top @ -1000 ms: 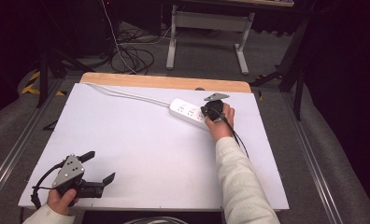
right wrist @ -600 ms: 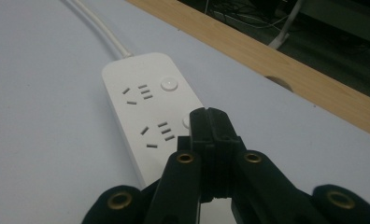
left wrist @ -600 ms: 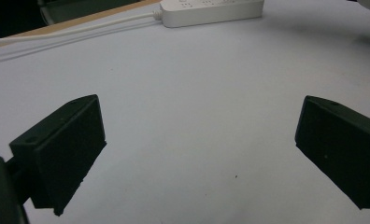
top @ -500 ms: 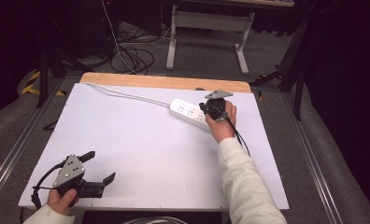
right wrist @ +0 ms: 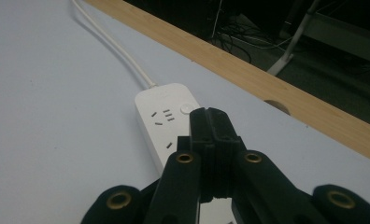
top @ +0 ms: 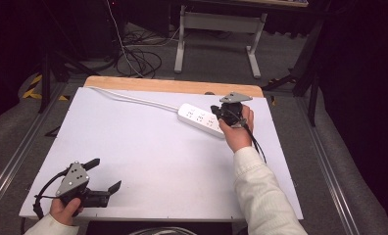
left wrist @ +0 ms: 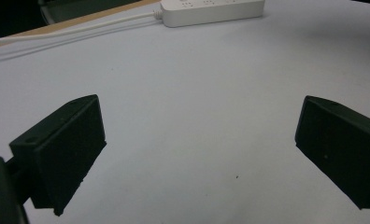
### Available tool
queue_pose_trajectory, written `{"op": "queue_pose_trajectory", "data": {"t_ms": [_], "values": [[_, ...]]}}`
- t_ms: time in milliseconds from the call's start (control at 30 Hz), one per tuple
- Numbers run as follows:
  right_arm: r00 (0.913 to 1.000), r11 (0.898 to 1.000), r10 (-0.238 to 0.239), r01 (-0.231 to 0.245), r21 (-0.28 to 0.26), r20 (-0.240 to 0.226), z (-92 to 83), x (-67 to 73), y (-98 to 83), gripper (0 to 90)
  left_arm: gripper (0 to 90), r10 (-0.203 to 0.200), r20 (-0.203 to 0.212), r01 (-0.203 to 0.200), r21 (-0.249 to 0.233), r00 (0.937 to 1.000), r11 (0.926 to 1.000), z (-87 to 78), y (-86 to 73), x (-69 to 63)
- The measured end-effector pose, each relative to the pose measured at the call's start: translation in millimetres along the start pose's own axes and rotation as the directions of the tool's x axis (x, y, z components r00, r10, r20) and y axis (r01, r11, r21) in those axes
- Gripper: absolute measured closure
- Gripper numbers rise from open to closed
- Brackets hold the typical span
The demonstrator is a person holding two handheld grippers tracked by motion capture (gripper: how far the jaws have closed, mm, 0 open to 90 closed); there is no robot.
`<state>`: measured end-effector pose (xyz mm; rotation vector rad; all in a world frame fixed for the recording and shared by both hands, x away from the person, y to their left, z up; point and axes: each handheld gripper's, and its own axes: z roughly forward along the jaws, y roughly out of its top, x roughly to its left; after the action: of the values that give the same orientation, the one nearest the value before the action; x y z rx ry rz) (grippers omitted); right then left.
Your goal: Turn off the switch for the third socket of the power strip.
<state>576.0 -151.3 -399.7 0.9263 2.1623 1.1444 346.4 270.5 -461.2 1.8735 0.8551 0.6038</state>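
Jaws pressed together, right gripper (top: 220, 113) over power strip (top: 202, 120).

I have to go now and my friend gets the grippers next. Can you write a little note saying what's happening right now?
Right gripper: jaws pressed together, nothing between them, above the near end of the white power strip.
Left gripper: jaws wide open and holding nothing, at the near left of the white board.
Power strip: flat at the far side, its white cord running off to the far left.
Done: nothing is plugged in.
Left: probably pressing the strip's round button.
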Motion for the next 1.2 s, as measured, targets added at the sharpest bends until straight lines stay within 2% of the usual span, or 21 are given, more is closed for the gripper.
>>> {"op": "queue_pose_trajectory", "data": {"t_ms": [100,167,233,367,467,567,667,733,833,933,1200], "values": [[0.9999,1.0,-0.004,0.004,-0.004,-0.01,-4.6,1.9,0.8,90.0,2.2,0.0,0.0,0.0,0.0,1.0,1.0,0.1,0.2,-0.1],[0.9998,1.0,-0.006,0.006,0.001,-0.018,-6.3,2.4,0.4,86.0,2.2,0.001,0.0,-0.001,0.0,1.0,1.0,-0.1,-0.2,-0.2],[0.9993,1.0,-0.005,0.005,-0.013,-0.037,-9.2,3.0,0.5,77.0,2.2,-0.003,-0.004,0.003,-0.002,1.0,1.0,-0.7,-0.2,-0.1],[0.9985,0.996,-0.028,0.024,-0.084,-0.047,-22.4,7.7,2.2,55.6,2.2,0.0,-0.009,0.0,-0.004,1.0,1.0,-1.6,0.1,0.9],[0.9983,0.996,-0.014,0.009,-0.087,-0.056,-34.3,12.8,1.6,44.6,2.2,-0.004,-0.013,0.004,-0.007,0.9999,1.0,-1.9,0.3,1.5],[0.9963,0.994,-0.029,0.02,-0.109,-0.081,-47.9,17.8,0.1,39.4,2.3,-0.005,-0.015,0.005,-0.008,0.9999,1.0,-2.7,0.3,1.6],[0.9932,0.992,-0.016,0.001,-0.123,-0.115,-60.6,21.4,-3.2,33.0,2.2,-0.006,-0.018,0.005,-0.009,0.9998,0.9999,-3.3,0.6,1.6],[0.99,0.992,-0.006,-0.012,-0.124,-0.141,-67.9,24.0,-6.5,30.0,2.2,-0.009,-0.017,0.009,-0.008,0.9998,0.9999,-3.6,0.5,1.8],[0.9862,0.992,-0.009,-0.011,-0.124,-0.165,-77.8,27.0,-12.3,25.2,2.2,-0.022,-0.017,0.022,-0.013,0.9996,0.9997,-3.9,0.3,1.8],[0.9814,0.994,-0.02,-0.001,-0.112,-0.191,-86.2,29.2,-18.9,20.5,2.2,-0.018,-0.017,0.017,-0.008,0.9997,0.9998,-4.1,0.2,2.5],[0.9647,0.993,-0.025,-0.005,-0.114,-0.262,-107.3,35.5,-44.9,16.5,2.2,-0.023,-0.016,0.022,-0.01,0.9996,0.9997,-4.6,0.2,1.8]]}}
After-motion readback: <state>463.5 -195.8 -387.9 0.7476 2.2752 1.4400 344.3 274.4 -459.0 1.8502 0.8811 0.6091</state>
